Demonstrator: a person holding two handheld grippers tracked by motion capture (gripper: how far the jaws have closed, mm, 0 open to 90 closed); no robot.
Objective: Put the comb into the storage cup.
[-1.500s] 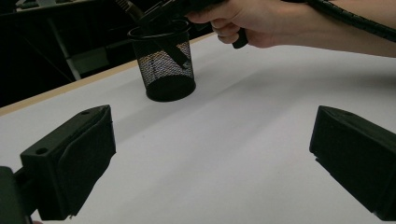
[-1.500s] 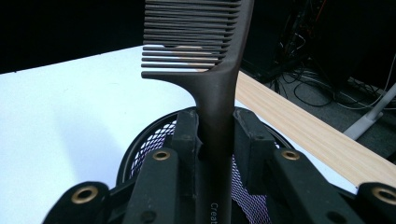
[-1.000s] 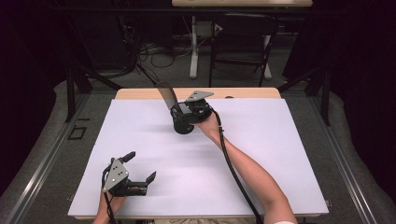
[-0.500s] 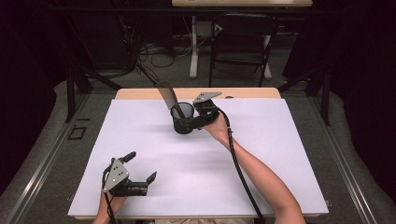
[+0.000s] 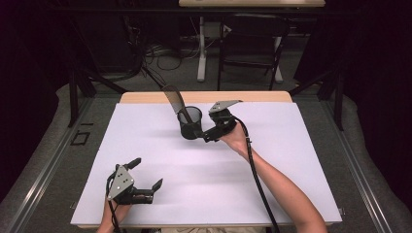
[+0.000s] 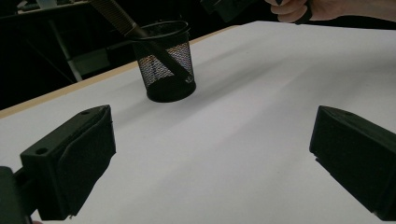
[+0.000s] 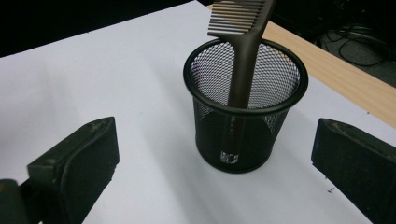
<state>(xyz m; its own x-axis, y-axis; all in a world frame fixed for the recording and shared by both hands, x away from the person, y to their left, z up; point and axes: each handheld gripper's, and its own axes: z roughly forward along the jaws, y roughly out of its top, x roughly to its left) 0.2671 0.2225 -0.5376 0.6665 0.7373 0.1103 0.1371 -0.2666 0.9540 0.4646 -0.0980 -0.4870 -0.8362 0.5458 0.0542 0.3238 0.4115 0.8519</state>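
A black mesh cup (image 5: 189, 124) stands upright on the white table top (image 5: 291, 160), toward the far middle. A brown comb (image 5: 173, 99) leans in it, teeth end up and to the left. My right gripper (image 5: 201, 135) sits just right of the cup, and its jaws have just been opening. In the right gripper view the cup (image 7: 245, 126) and comb (image 7: 243, 60) stand just ahead of the open right gripper (image 7: 215, 122), whose pads touch neither. My left gripper (image 5: 147, 173) rests open at the near left and holds nothing. From it, the cup (image 6: 168, 65) is farther off.
A strip of wooden table edge (image 5: 252, 96) runs behind the white top. Beyond it are a dark chair (image 5: 250, 53), a white table leg (image 5: 200, 48) and floor cables (image 5: 160, 53). The right gripper's cable (image 5: 255, 174) trails along the forearm.
The right gripper has drawn back to the right, away from the cup, and its jaws have spread. The comb stays in the cup. The left gripper has not moved.
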